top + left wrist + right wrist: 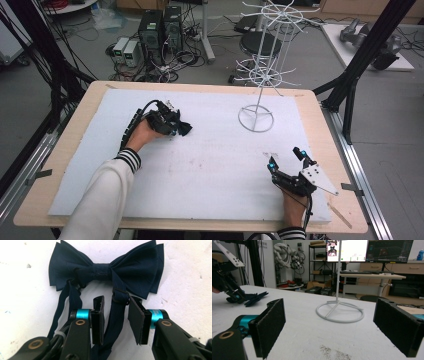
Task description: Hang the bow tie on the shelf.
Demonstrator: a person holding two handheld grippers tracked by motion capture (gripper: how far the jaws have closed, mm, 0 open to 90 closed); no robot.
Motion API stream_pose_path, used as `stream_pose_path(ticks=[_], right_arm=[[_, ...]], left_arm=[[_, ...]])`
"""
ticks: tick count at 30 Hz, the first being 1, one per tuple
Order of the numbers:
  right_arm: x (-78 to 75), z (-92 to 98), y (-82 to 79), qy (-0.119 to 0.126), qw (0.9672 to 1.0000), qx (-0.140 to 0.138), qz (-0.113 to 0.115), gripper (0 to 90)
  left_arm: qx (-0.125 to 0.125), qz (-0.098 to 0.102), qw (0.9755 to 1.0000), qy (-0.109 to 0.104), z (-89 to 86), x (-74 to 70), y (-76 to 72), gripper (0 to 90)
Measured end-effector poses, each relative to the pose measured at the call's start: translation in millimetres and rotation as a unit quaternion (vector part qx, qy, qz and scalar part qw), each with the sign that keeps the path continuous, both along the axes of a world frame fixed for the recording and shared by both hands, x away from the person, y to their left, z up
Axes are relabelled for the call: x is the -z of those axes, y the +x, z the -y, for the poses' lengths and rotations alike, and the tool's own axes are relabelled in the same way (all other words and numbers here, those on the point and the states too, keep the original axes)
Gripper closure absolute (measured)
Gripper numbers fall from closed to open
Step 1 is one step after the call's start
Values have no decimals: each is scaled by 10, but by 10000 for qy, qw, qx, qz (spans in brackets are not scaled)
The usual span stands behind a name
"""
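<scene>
A dark navy bow tie [105,268] lies flat on the white foam board [210,175], left of centre [184,128]. My left gripper [116,300] is low over the board just in front of it [175,127]. The tie's strap [116,315] runs between the jaws with a gap showing on each side, so the pads do not press on it. My right gripper [285,157] rests near the board's front right, jaws wide open [332,315] with nothing between them. The right gripper view also shows the tie [255,298] beside the left gripper [233,296] at far left.
A tall white wire display stand [262,90] with hook arms stands on a ring base at the board's back right, straight ahead of my right gripper [338,277]. The board lies on a wooden table [75,130]. A black frame strut [350,75] rises off the right edge.
</scene>
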State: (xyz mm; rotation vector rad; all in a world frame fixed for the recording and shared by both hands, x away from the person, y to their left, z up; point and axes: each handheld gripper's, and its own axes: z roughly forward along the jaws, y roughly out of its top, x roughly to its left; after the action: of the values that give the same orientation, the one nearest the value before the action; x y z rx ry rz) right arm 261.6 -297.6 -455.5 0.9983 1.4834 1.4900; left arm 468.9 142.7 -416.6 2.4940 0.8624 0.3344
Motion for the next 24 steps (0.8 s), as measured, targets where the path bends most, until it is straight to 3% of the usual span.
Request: stream_pose_path(ticks=[7,11,18,24], right_arm=[[0,1,-2,10,10000,2,-10,98],[0,1,-2,8,10000,4,-4,98],[0,1,-2,12,10000,-1,-4,98],[0,2,-3,6,10000,7,-1,98]], left_arm=[[-46,5,10000,-40,54,-8,-21,854],[-41,25,10000,37,57,-23,-29,863],[-52,214,9997,-47,41,-77,-50,866],[-47,406,9986,-335,21,-157,-101,866]])
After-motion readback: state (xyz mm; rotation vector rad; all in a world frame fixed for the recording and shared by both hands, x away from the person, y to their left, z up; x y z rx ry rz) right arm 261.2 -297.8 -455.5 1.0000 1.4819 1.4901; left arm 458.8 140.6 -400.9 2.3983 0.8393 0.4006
